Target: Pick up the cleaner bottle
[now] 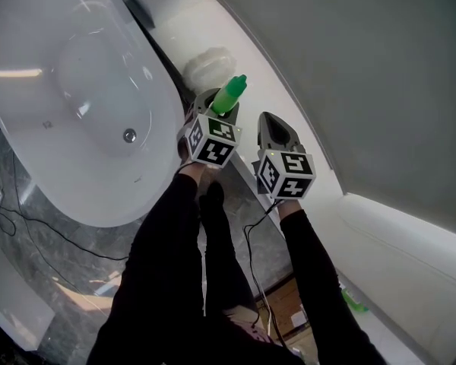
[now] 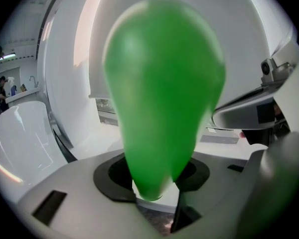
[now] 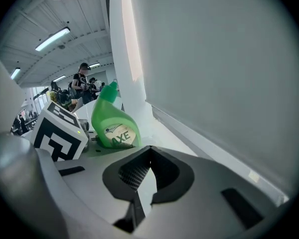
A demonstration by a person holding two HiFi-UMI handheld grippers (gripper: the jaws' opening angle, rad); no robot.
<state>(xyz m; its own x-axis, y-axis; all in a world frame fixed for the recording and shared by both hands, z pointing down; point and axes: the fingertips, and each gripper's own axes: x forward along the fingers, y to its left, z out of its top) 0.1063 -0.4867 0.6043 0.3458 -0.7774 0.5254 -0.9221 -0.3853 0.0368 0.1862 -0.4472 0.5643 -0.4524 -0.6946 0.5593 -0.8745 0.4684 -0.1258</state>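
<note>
The green cleaner bottle (image 1: 229, 95) is tilted, its capped neck pointing up and away from me. My left gripper (image 1: 216, 106) is shut on its lower body and holds it above the white ledge (image 1: 213, 29). In the left gripper view the bottle (image 2: 162, 98) fills the middle, its narrow end wedged between the dark pads (image 2: 114, 176) of the left gripper (image 2: 154, 193). The right gripper view shows the bottle (image 3: 114, 126) with its white label beside the left gripper's marker cube (image 3: 57, 133). My right gripper (image 1: 272, 124) hovers just right of the bottle. The right gripper (image 3: 144, 183) has its jaws together, nothing between them.
A large white bathtub (image 1: 68, 90) lies at the left, close to the left gripper. A white crumpled object (image 1: 209, 65) rests on the ledge behind the bottle. A grey wall (image 1: 365, 67) rises at the right. Cables (image 1: 30, 230) trail over the marble floor. People stand far off (image 3: 82, 81).
</note>
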